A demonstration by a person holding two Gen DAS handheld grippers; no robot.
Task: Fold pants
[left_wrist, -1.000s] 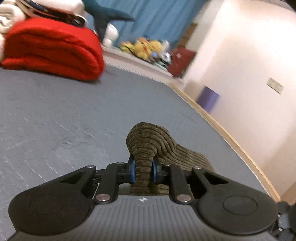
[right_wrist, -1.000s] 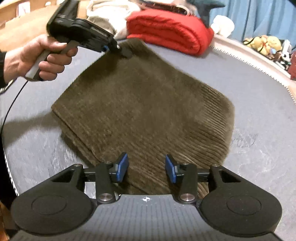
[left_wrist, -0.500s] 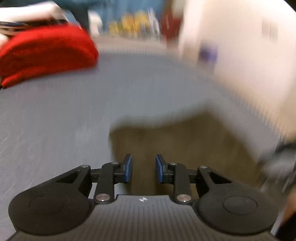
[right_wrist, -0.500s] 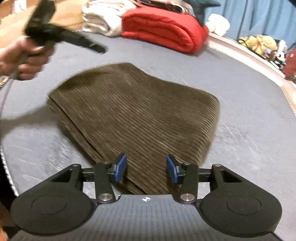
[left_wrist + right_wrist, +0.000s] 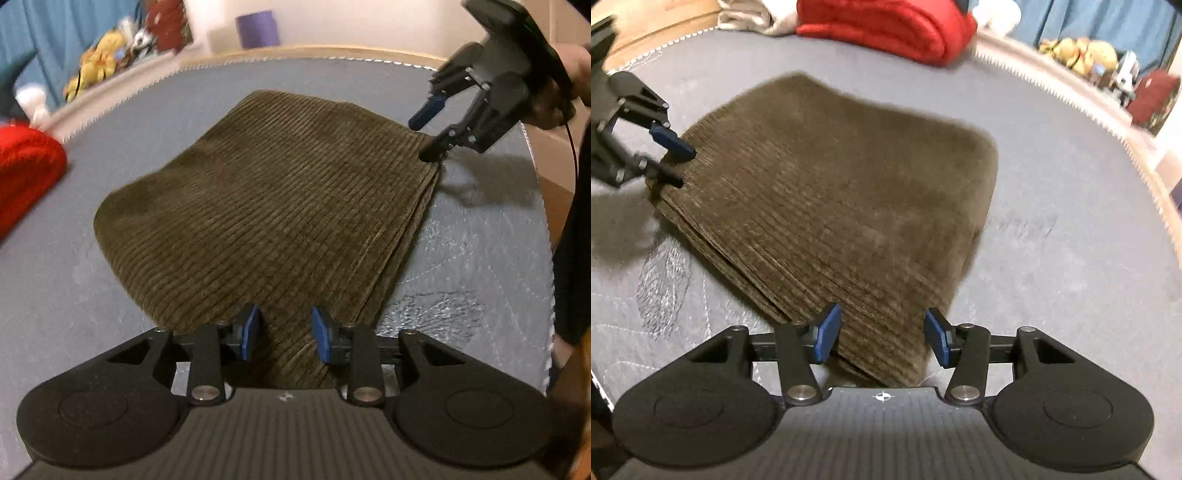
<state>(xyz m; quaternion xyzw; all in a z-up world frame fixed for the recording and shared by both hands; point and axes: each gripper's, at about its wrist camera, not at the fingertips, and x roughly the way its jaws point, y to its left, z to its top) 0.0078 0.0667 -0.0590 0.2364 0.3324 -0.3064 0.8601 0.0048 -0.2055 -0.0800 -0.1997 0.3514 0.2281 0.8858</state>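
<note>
**Both claws open at the edges of the folded pants**

The pants point(image 5: 266, 206) lie folded into a thick, roughly square stack of brown corduroy, flat on the grey quilted mattress point(image 5: 66, 288) of the bed. The layered edges of the stack show along one side, the side that runs between my two claws.

My left claw point(image 5: 284, 339) points down at a near corner of the pants. Its blue pads point(image 5: 250, 332) stand apart, with corduroy showing in the gap between them, but neither pad presses on the cloth. Its jaws have just been opening, and nothing is gripped.

My right claw point(image 5: 882, 338) sits at another corner of the same stack. Its blue pads point(image 5: 827, 332) are spread wider than the left ones; the corner of the pants lies between them without being pinched. Its jaws too have just been opening.

From the left wrist view I can see my right claw point(image 5: 428, 133) at the far right corner of the stack, its lower fingertip just at the cloth's edge, and my hand point(image 5: 561, 92) around its handle. From the right wrist view the left claw point(image 5: 674, 162) shows at the far left corner, fingers parted over the layered edge.

A rolled red blanket point(image 5: 886, 29) lies well beyond the pants near the bed's far edge. Plush toys point(image 5: 96, 70) sit off the mattress by a blue curtain point(image 5: 55, 37), and a purple bin point(image 5: 256, 29) stands against the wall.
</note>
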